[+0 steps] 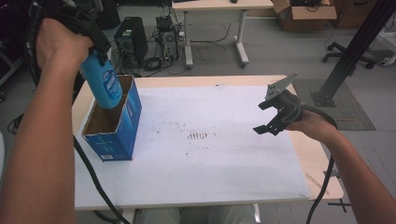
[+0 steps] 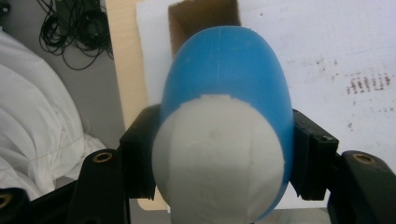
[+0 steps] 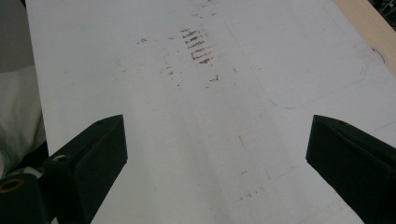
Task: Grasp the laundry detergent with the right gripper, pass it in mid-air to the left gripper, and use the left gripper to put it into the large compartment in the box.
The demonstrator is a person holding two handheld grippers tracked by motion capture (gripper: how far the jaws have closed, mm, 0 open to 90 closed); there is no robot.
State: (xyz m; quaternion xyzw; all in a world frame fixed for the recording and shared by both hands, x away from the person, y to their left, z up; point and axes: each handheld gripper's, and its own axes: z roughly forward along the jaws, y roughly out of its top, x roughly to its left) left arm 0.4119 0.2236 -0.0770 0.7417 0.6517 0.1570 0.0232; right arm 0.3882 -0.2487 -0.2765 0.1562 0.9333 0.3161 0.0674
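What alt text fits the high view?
The left gripper holds a blue bottle over an open blue box on a white-topped table. The right gripper hovers open at the right.

The blue bottle [image 1: 103,84] hides its lower end inside the open box [image 1: 122,135]; its label print is too small to read. In the left gripper view the bottle [image 2: 229,79] covers most of the box opening [image 2: 187,18] (and its pale cap runs off the bottom edge).
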